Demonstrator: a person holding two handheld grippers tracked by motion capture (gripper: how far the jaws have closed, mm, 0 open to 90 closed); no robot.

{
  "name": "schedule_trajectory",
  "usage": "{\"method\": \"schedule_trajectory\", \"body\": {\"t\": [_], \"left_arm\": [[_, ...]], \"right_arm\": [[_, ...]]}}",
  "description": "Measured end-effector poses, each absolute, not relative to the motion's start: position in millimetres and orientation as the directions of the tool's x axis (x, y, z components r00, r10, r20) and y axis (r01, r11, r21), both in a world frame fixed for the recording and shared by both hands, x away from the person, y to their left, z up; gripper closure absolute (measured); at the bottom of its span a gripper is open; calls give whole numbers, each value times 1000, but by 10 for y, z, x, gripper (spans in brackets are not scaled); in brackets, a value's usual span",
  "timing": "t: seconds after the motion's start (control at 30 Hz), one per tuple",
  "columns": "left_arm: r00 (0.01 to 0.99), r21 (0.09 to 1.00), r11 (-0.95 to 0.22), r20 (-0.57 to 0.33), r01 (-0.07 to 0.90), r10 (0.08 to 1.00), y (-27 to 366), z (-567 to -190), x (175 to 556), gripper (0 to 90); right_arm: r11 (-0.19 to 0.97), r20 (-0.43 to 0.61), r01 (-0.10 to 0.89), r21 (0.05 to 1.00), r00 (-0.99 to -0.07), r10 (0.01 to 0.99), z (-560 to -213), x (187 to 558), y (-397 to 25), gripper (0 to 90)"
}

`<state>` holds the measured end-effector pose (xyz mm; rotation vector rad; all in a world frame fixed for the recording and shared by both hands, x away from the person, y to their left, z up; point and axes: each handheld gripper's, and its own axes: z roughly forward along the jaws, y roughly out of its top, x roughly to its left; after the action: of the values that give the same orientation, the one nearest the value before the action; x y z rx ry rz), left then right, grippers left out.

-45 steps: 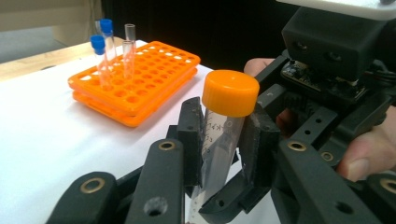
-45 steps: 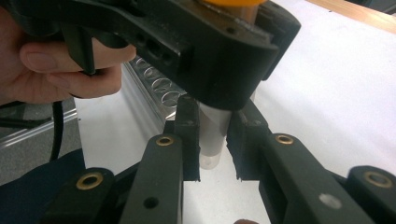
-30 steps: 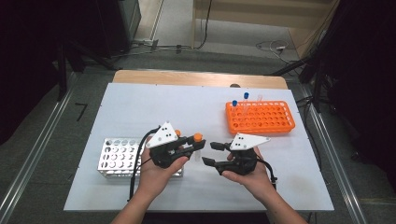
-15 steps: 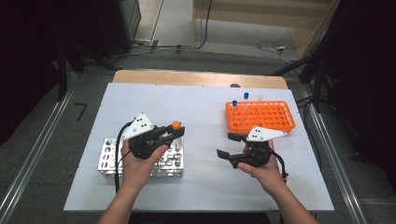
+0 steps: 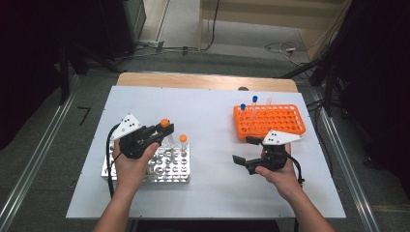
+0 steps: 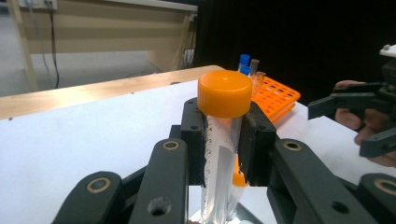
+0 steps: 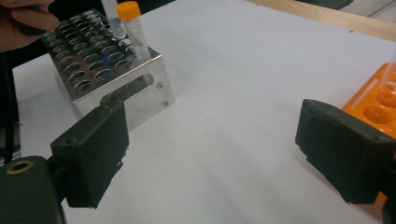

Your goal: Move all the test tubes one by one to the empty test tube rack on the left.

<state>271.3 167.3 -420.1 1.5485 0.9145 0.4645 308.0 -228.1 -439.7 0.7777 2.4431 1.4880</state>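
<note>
My left gripper (image 5: 155, 132) is shut on a clear tube with an orange cap (image 5: 165, 123), held upright over the silver metal rack (image 5: 126, 172). The same cap (image 6: 224, 93) rises above my left gripper (image 6: 223, 135). A second orange-capped tube (image 5: 183, 139) stands in that rack just to its right. From the right gripper view, the held tube's lower end (image 7: 112, 21) hangs at the rack's top (image 7: 79, 60), beside the standing tube (image 7: 133, 28). My right gripper (image 5: 244, 150) is open and holds nothing, near the orange rack (image 5: 285, 126); its jaws (image 7: 219, 154) stand wide apart.
The orange rack holds two blue-capped tubes (image 5: 243, 108) and a clear one at its back left corner. The white tabletop (image 5: 208, 116) spans between the racks. A wooden edge (image 5: 193, 81) runs along the far side, with cables on the floor beyond.
My left gripper has carried the orange-capped tube left, from the table's middle to above the metal rack. My right gripper has drawn away to the right, toward the orange rack, still open.
</note>
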Motion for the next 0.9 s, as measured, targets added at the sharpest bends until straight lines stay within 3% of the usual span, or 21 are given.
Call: {"method": "schedule_trajectory", "body": {"t": [0.53,0.9], "left_arm": [[594,952,-13,-181,307,783,1534,-4332,2773,748],[574,918,-83,-170,387,801,1510,-4362,2782,706]], "right_arm": [[338,113,365,868,-806,580,-4441,3192,-2427,87],[317,112,373,872,-782,613,-4450,3251,-2546,102]]}}
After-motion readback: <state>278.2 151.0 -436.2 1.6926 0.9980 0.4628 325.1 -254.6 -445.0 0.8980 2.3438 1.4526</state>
